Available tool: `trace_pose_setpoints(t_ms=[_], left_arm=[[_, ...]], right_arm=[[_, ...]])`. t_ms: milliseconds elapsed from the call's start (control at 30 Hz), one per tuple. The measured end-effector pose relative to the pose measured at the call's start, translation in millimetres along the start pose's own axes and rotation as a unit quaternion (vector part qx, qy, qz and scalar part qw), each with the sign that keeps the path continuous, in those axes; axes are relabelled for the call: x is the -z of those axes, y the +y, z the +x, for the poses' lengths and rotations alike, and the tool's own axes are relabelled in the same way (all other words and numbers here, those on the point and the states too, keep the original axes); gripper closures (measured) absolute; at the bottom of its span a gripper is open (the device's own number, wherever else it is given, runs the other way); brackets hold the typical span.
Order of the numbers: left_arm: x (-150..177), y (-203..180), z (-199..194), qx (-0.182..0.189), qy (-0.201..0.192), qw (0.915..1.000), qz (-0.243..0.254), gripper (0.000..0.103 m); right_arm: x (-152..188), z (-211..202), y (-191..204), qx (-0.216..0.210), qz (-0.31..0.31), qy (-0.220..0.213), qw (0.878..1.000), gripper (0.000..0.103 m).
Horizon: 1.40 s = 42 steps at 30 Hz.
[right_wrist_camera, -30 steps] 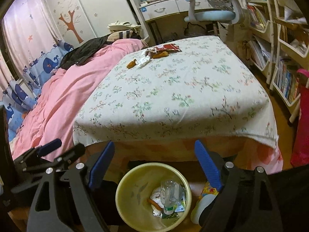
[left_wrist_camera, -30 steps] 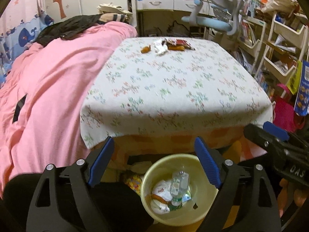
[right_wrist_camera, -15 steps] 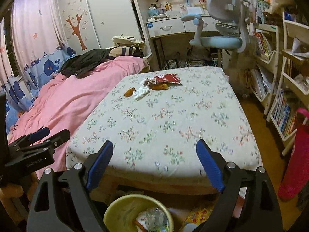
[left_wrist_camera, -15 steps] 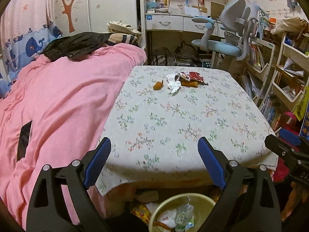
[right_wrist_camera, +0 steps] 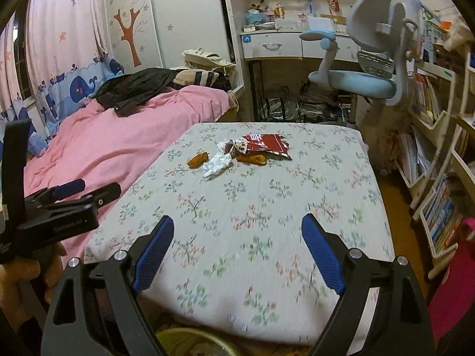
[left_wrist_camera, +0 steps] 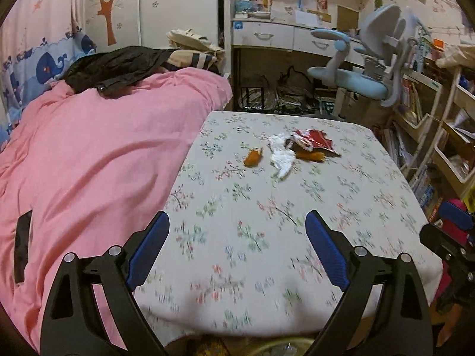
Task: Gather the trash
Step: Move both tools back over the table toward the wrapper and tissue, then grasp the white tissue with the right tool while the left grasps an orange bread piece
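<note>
A small heap of trash lies at the far side of the floral-cloth table (left_wrist_camera: 267, 222): a red snack wrapper (left_wrist_camera: 314, 141) (right_wrist_camera: 264, 142), a crumpled white tissue (left_wrist_camera: 280, 155) (right_wrist_camera: 218, 163), an orange scrap (left_wrist_camera: 253, 157) (right_wrist_camera: 197, 159) and a second orange piece (right_wrist_camera: 252, 157) half under the wrapper. My left gripper (left_wrist_camera: 236, 216) hovers open over the near part of the table, nothing between its blue pads. My right gripper (right_wrist_camera: 237, 219) is open and empty too, just as far from the heap. The rim of the yellow bin (right_wrist_camera: 190, 338) shows below the table's front edge.
A bed with a pink cover (left_wrist_camera: 89, 163) adjoins the table's left side, with a black jacket (left_wrist_camera: 118, 65) on it. Behind the table stand a blue desk chair (right_wrist_camera: 356, 77) and a white desk (right_wrist_camera: 282, 44). Bookshelves (right_wrist_camera: 430, 178) line the right side.
Both grippers have risen and come forward from over the yellow bin to over the table. The bin has slid almost out of view below, and the trash heap looks nearer.
</note>
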<state>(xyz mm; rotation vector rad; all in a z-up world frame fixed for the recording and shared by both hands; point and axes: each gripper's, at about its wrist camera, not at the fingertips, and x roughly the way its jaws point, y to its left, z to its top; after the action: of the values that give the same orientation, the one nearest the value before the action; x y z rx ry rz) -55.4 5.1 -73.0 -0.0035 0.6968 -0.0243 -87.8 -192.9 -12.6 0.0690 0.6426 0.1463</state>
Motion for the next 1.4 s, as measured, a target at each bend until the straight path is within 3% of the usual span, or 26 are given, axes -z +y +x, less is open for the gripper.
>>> trace_pose_setpoints(t_ms=[233,533,1133,1200,1367,1400], left_arm=[[-31.7,-2.8,55.8,-0.009,0.007,0.9999,0.007,0.014],[-56.0,5.9,116.3,-0.012,0.028,0.9994,-0.015,0.014],[-78.6,28.5,167.2,0.000,0.045,0.9986,-0.027,0.014],[-79.7,27.9,171.8,0.002,0.048,0.9986,-0.024,0.014],[-82.7,25.2,187.5,0.015,0.058,0.9980,-0.022,0.014],[-82.8,23.0,189.7,0.021,0.061,0.9978,-0.018,0.014]], right_arm=[[-13.6,48.5,-8.6,-0.015,0.026,0.038,0.999,0.019],[-34.1,106.1,8.0,-0.031,0.003,0.068,0.997,0.023],[-66.0,212.6,31.2,-0.031,0.000,0.112,0.993,0.041],[-65.7,220.7,31.7,-0.031,-0.007,0.120,0.992,0.047],[-62.4,228.3,32.1,-0.031,-0.038,0.137,0.989,0.088],[-62.2,226.4,30.8,-0.036,-0.041,0.141,0.988,0.089]])
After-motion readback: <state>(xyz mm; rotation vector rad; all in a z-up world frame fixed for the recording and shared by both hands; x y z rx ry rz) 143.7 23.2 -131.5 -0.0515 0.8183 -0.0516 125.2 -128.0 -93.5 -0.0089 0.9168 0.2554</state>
